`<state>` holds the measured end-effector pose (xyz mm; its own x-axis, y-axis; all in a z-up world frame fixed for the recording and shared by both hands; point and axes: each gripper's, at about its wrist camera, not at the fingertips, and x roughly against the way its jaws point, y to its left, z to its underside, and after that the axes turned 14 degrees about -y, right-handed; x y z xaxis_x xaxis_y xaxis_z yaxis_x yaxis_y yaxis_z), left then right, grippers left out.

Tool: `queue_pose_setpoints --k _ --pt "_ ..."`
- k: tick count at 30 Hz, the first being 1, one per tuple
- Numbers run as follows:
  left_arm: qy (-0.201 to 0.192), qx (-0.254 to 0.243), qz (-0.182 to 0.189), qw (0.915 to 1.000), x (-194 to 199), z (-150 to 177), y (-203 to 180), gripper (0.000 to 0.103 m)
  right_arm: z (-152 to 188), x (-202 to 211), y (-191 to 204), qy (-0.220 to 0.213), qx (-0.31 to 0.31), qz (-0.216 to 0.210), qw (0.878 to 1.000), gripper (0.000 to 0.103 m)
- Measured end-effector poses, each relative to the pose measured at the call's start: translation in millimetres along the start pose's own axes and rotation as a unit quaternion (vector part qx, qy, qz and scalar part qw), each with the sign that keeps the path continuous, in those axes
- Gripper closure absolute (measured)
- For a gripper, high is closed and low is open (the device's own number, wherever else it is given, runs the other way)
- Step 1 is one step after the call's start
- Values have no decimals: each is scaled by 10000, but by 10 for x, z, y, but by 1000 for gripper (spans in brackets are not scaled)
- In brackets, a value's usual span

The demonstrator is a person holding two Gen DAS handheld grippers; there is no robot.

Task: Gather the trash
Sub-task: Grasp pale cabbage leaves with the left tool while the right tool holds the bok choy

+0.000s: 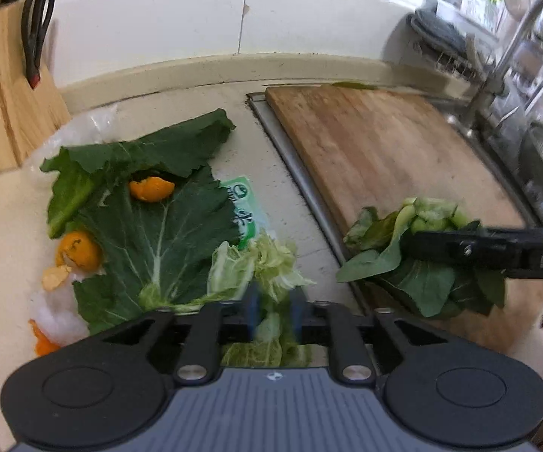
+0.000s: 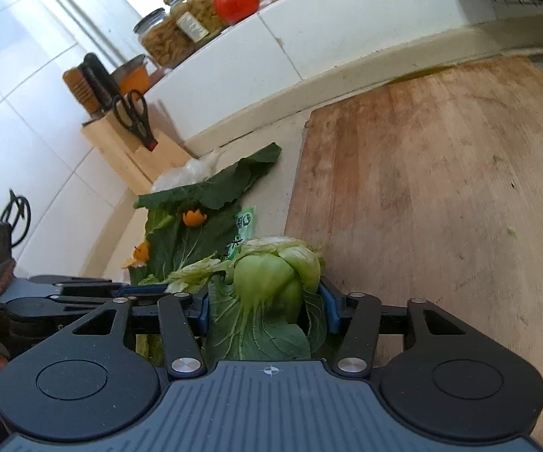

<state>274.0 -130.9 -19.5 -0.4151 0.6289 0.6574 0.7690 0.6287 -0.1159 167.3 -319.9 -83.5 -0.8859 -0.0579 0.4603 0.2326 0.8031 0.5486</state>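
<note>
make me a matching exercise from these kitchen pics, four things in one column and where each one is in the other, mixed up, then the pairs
Things:
1. bok choy bunch
2. pale cabbage scrap
3. scissors
4. tomato

Places:
A. in the wooden knife block
B. on the white ledge beside the pasta jars
C. between the right gripper fingers
D. between the left gripper fingers

Pairs: 1-C, 2-D, 3-A, 4-B

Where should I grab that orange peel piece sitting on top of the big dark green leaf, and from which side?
Pinch the orange peel across its raised curled rim, coming straight down from above. It lies cupped on the big leaf, so a sideways approach would likely catch the leaf too. Both grippers are full now: the left gripper holds pale cabbage scraps, the right gripper a bok choy bunch.
</note>
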Motion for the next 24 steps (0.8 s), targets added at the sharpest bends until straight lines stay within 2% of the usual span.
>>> queue_pose_setpoints --k 1,3,4,8,11,13,16,21,24 --pt "5 -58 -54 10000 -4 4 -9 54 -9 -3 21 24 125 2 9999 36" --pt "-35 -208 -238 9995 9 28 -37 42 -29 23 63 -24 342 7 9994 33" --pt "-67 -302 -342 9989 23 43 -55 39 -44 34 80 -37 459 -6 9989 30" --pt "-170 -550 -646 9963 56 85 -105 38 -63 -4 104 45 626 -67 9980 24" --pt "-363 -672 -876 9932 126 90 -126 34 -39 -26 108 125 747 -40 9971 23" --pt "-505 -687 -954 9918 169 87 -115 23 -27 -24 102 165 805 -22 9966 23" --pt "-641 -690 -1078 9897 163 75 -85 22 -7 -30 102 213 927 32 9955 23" --pt "-401 -665 -1162 9902 0 112 -79 22 27 -61 143 295 1120 3 9933 27" --pt "-337 -635 -1054 9918 -39 151 -155 22 29 -78 151 339 1173 -53 9925 27"
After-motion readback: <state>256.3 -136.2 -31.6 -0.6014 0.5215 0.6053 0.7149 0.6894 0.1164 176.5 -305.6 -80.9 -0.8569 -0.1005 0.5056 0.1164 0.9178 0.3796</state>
